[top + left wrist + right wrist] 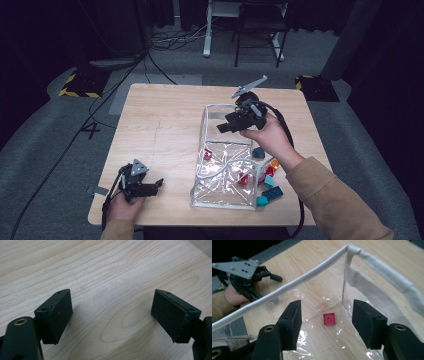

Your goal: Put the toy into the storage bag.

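A clear plastic bag (220,165) with a white rim (312,273) stands open on the wooden table (160,125). A red brick (329,319) lies flat on its bottom; in the high view two red bricks (207,154) show inside. My right gripper (226,126) hangs open over the bag's far end, and in the right gripper view its jaws (327,305) point down into the bag above the red brick, empty. My left gripper (156,185) rests open near the table's front left corner, over bare wood (111,296), holding nothing.
Several loose bricks lie on the table just right of the bag: teal (258,152), orange (274,164), dark blue (273,192). The left gripper (244,275) shows beyond the bag's rim. Chair legs (257,40) and cables stand on the floor behind the table.
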`<state>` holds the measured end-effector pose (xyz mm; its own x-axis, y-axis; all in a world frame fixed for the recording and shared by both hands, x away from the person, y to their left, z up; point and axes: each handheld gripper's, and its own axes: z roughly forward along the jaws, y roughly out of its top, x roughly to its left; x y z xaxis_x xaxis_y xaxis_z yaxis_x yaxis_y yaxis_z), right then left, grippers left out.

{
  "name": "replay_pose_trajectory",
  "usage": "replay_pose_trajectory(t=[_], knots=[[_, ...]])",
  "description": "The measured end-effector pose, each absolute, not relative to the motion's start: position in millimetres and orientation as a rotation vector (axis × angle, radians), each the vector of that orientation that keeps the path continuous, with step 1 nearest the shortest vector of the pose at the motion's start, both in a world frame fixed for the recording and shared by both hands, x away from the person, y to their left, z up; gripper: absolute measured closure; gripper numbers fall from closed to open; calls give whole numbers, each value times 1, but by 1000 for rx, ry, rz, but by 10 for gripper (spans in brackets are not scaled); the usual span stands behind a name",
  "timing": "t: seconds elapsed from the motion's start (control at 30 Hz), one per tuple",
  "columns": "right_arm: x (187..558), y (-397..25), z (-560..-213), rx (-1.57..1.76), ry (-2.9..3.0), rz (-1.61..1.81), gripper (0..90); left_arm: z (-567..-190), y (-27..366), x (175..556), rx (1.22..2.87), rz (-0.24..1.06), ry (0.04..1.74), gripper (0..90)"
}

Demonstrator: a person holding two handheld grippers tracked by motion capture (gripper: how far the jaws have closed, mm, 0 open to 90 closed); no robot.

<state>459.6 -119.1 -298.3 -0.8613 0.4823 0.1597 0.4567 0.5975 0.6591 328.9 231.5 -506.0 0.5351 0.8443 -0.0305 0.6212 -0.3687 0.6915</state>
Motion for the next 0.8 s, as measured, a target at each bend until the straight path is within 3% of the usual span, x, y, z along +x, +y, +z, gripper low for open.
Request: replay_pose_trajectory(t=[0.8], knots=[[436, -225, -259, 883, 2500, 1287, 427, -506, 232, 329, 2115, 437, 1181, 178]])
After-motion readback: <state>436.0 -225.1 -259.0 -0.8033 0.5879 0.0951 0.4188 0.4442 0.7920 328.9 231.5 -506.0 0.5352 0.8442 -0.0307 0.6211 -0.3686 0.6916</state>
